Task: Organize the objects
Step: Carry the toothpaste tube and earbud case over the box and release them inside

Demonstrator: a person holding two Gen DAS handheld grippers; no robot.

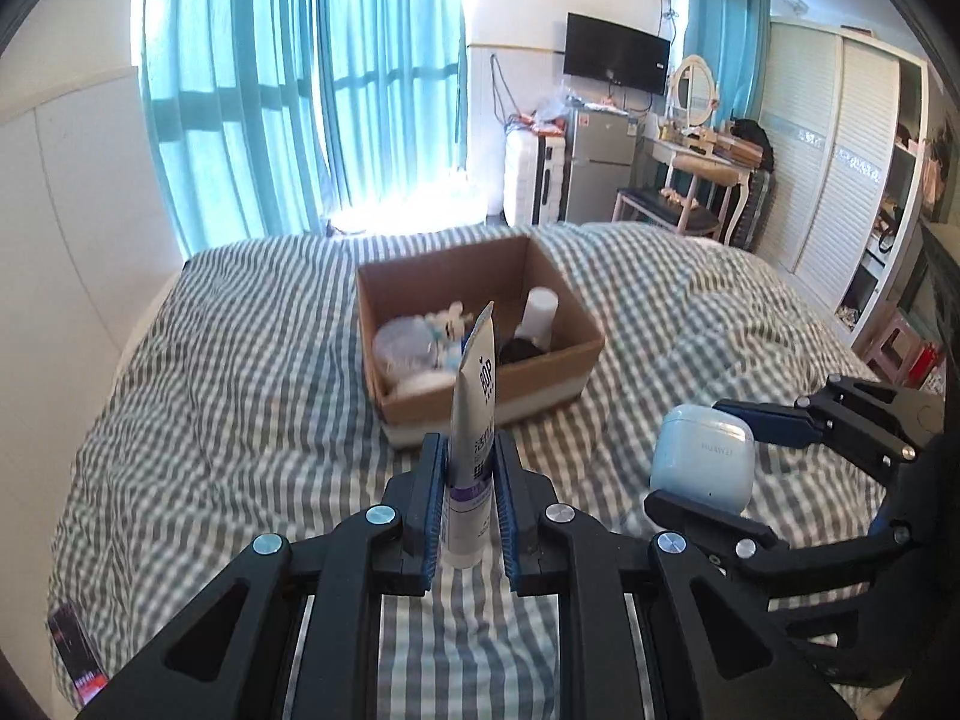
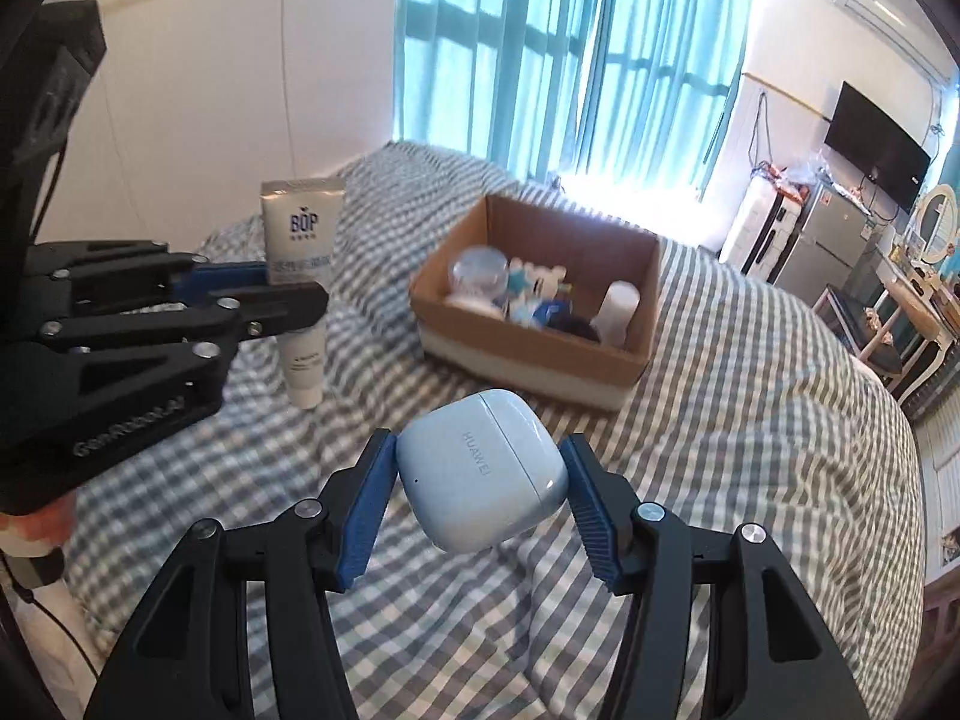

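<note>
My left gripper (image 1: 471,468) is shut on a white tube (image 1: 474,420) marked BOP, held upright above the bed, crimped end up. From the right wrist view the same tube (image 2: 303,240) sticks out above and below the left gripper (image 2: 294,294). My right gripper (image 2: 480,480) is shut on a pale blue earbud case (image 2: 483,471), clear of the bedding; the case (image 1: 702,456) also shows at the right of the left view, between the right gripper's (image 1: 699,450) fingers. Beyond both stands an open cardboard box (image 1: 558,372) holding a white bottle (image 1: 539,312), a clear container and small toys.
A grey-and-white checked duvet (image 1: 240,390) covers the bed. A small dark packet (image 1: 75,654) lies at its near left corner. Teal curtains (image 1: 300,90), a fridge (image 1: 600,168), a dressing table and a wardrobe (image 1: 840,180) stand past the bed's far end.
</note>
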